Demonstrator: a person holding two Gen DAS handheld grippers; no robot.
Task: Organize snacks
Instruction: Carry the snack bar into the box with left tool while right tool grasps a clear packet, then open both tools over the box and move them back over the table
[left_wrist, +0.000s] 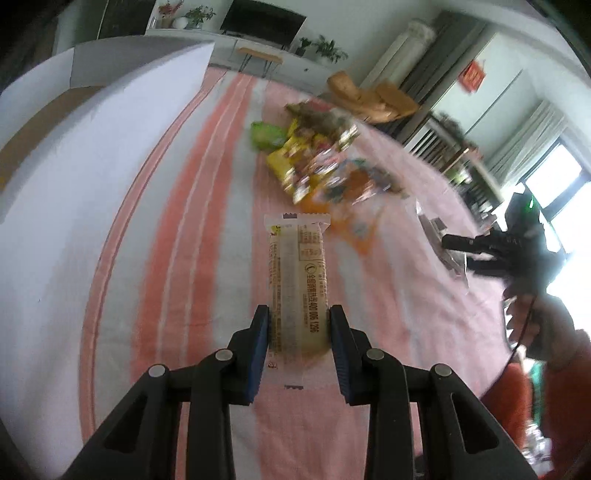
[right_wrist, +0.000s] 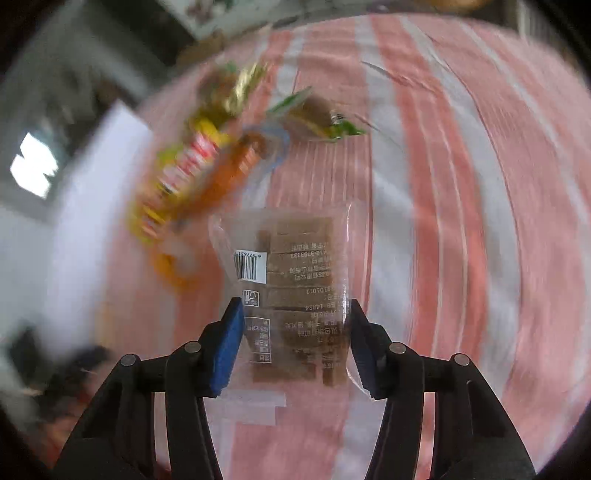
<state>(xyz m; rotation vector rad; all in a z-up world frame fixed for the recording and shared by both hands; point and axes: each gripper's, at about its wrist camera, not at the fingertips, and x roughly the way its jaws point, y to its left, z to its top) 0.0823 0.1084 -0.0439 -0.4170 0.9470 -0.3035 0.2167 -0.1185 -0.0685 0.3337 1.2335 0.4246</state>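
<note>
Snack bar (left_wrist: 297, 280), long, pale-wrapped, clenched in left tool (left_wrist: 298, 314); clear brown-cake packet (right_wrist: 295, 291) gripped by right tool (right_wrist: 295, 314).

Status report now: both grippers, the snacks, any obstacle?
Left gripper shut on long beige wrapped snack bar. Right gripper shut on clear packet of brown squares. Nothing in the way.

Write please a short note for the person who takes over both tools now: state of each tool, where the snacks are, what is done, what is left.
Left tool: shut on a long cream snack bar, held above the striped cloth.
Right tool: pads on both sides of a clear packet of brown pieces; looks gripped.
Snack pile: still loose on the cloth, beyond both tools.
White box: on the cloth, left of the pile; its inside is not visible.
Done: two snacks picked.
Left: put both away, likely in the box, then sort the pile.
</note>
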